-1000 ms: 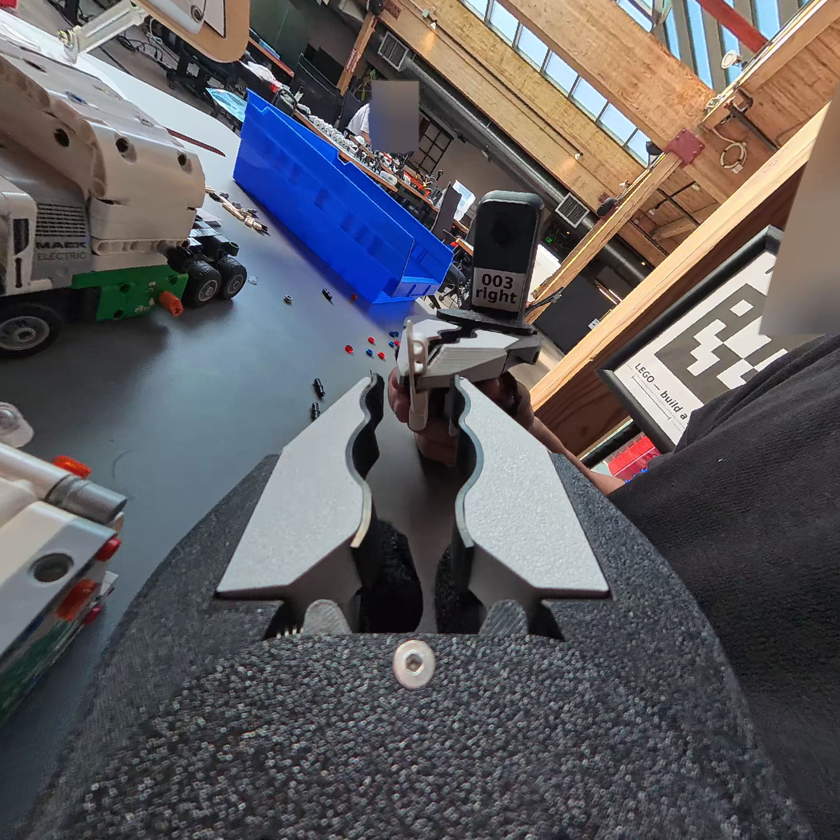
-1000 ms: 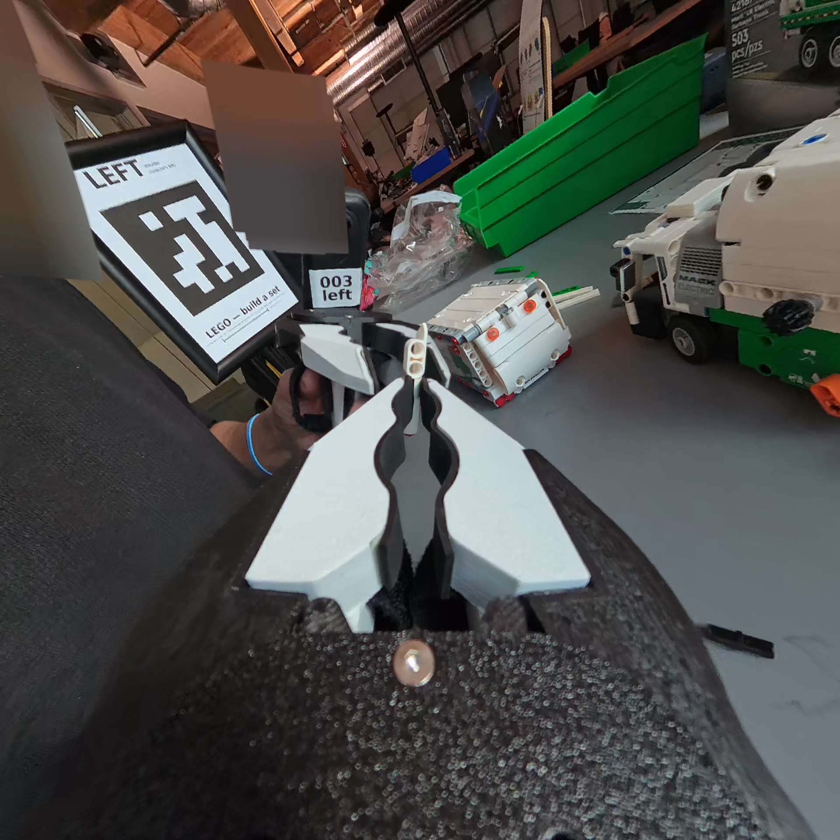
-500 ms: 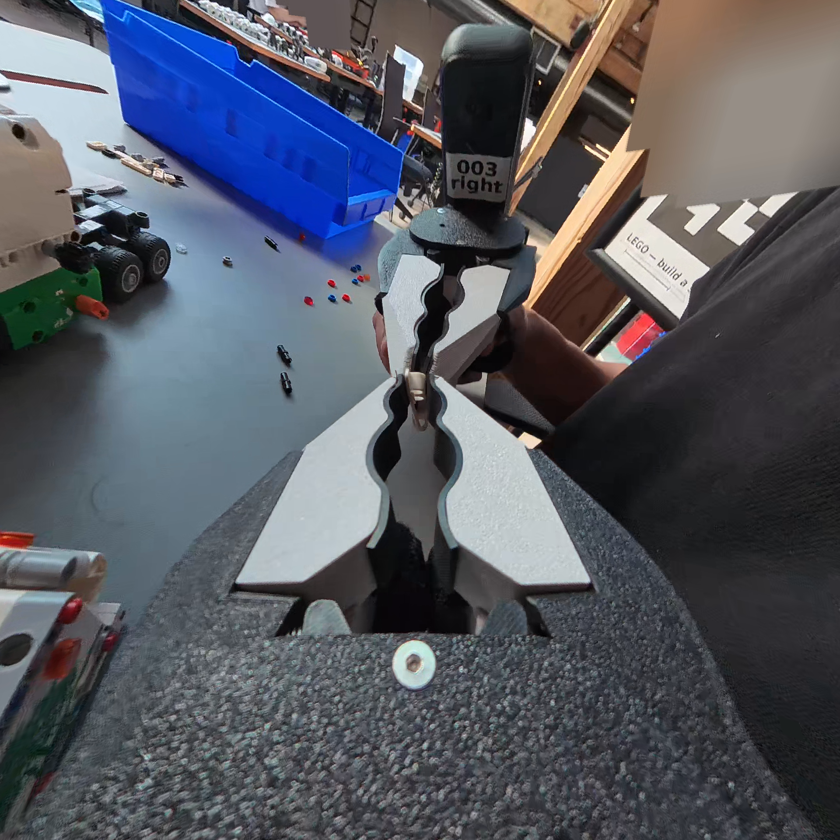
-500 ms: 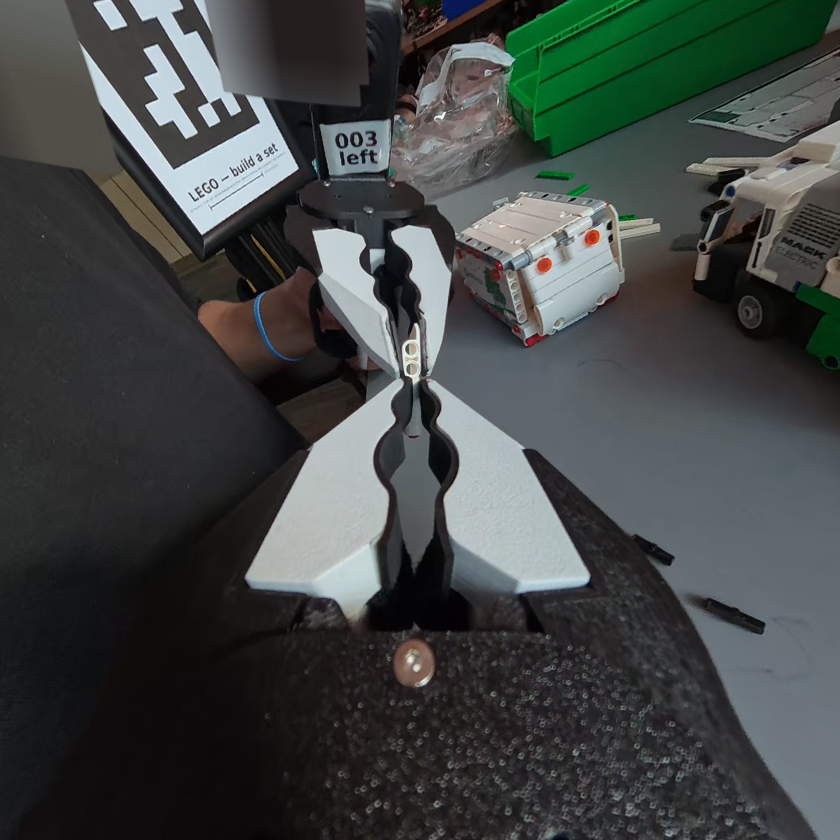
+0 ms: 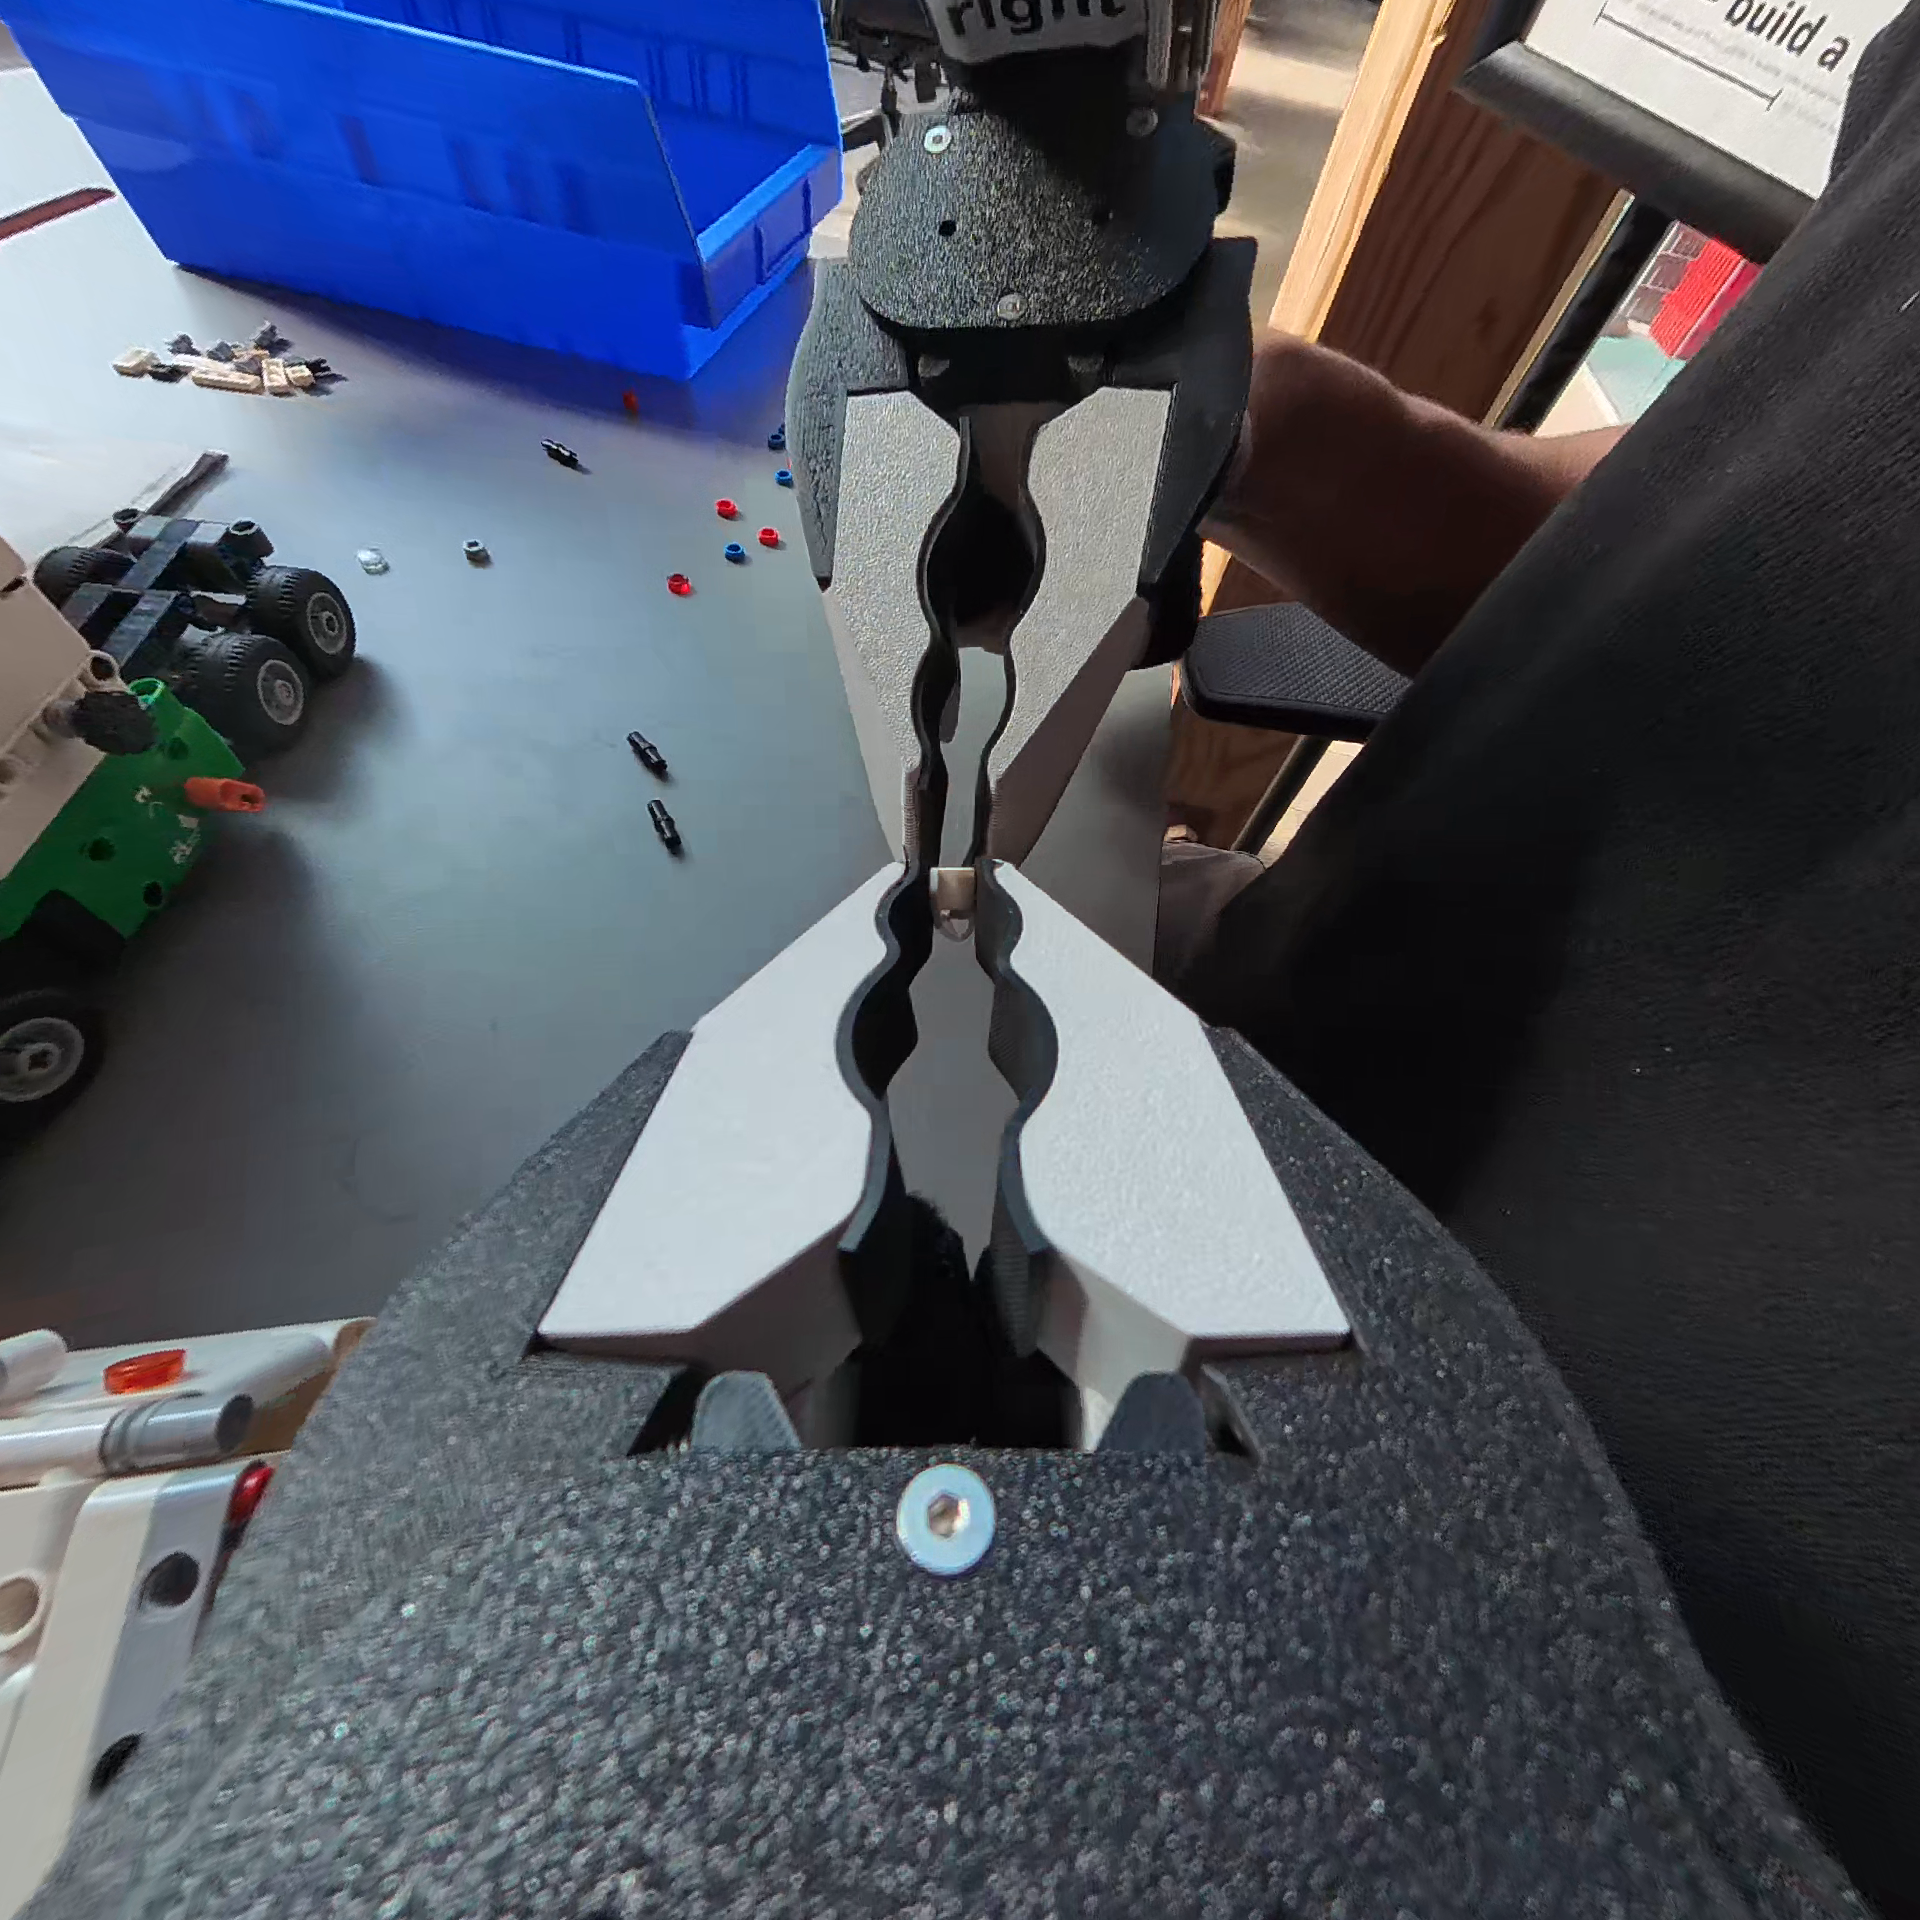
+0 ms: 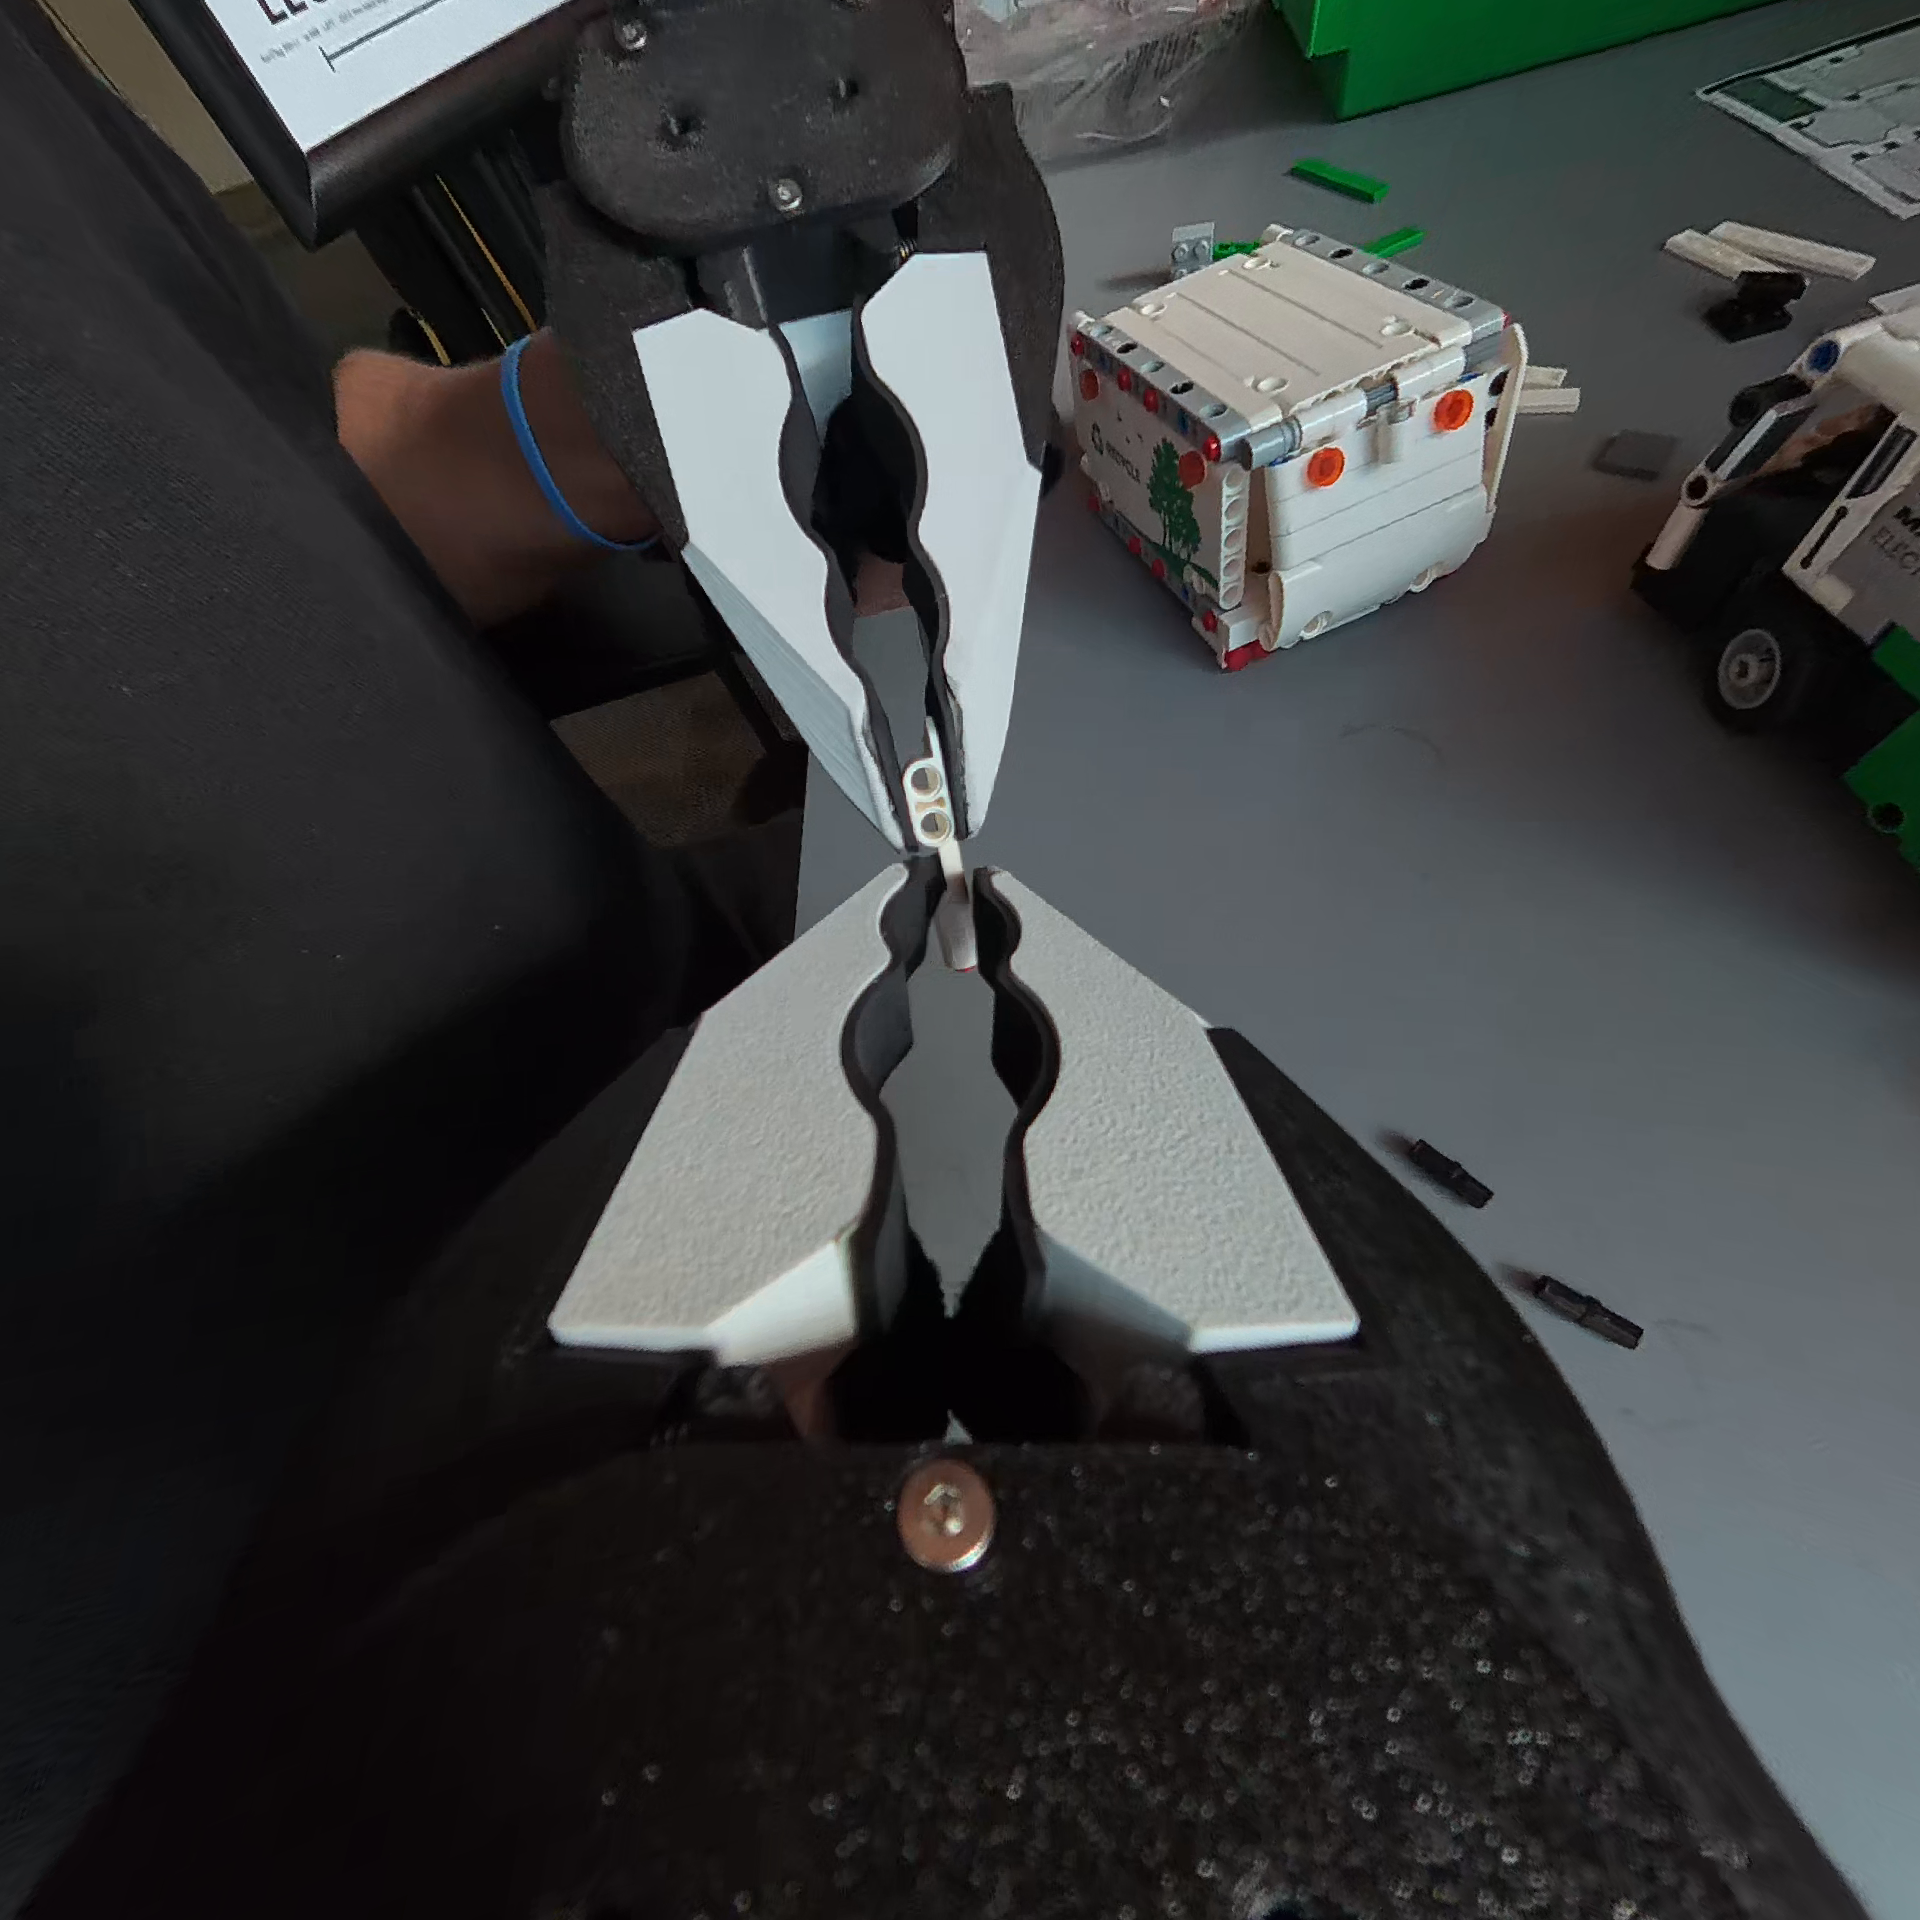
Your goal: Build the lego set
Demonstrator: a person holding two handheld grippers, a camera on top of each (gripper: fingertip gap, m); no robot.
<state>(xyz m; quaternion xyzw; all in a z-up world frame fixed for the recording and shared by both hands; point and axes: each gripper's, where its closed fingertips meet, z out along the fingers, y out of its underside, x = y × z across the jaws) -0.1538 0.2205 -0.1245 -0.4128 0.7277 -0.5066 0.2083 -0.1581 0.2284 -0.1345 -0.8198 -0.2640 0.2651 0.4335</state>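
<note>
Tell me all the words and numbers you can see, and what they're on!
I can't read writing out, only show where it is.
White sticker, black handle: cut off.
Framed sign: black print, cut off.
White box model: small green print by a tree picture.
Truck cab: grey letters, cut off.
Paper sheet: too small.

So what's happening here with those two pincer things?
A person holds two grippers tip to tip above a grey table. The left gripper pinches a small white beam with holes; the right gripper pinches another small white piece. The two pieces meet, as if being joined. A partly built truck waits nearby.
</note>
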